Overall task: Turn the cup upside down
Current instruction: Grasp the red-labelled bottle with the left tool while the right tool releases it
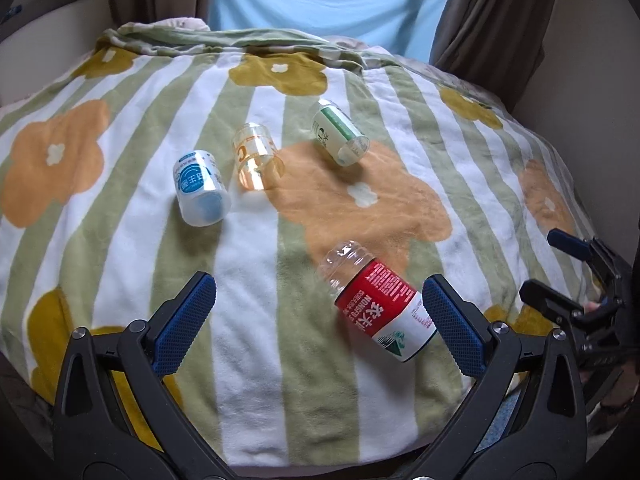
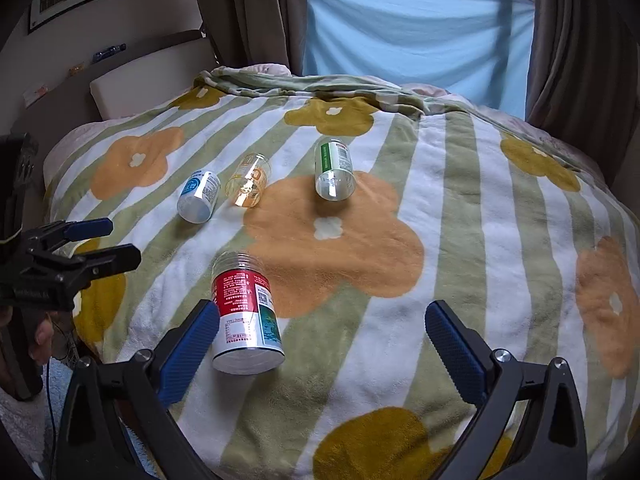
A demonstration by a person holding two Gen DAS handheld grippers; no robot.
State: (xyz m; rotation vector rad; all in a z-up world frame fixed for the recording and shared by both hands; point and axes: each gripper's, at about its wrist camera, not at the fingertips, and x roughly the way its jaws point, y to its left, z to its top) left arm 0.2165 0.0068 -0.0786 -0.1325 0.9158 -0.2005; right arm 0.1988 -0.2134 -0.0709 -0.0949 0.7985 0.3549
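Several clear cups made from cut bottles lie on their sides on a flowered blanket (image 1: 248, 280). The red-label cup (image 1: 380, 308) is nearest, also in the right wrist view (image 2: 246, 312). Farther back lie a blue-label cup (image 1: 200, 188) (image 2: 199, 197), an orange-print cup (image 1: 256, 158) (image 2: 248, 186) and a green-label cup (image 1: 340, 132) (image 2: 334, 170). My left gripper (image 1: 320, 316) is open and empty, its right finger beside the red cup. My right gripper (image 2: 320, 340) is open and empty, its left finger beside the red cup.
The blanket covers a bed that drops off at the near edge. A headboard (image 2: 148, 76) and wall stand at the left, brown curtains (image 2: 248, 12) and a light blue sheet (image 2: 416, 20) at the back. Each gripper shows at the edge of the other's view (image 1: 576, 280) (image 2: 92, 244).
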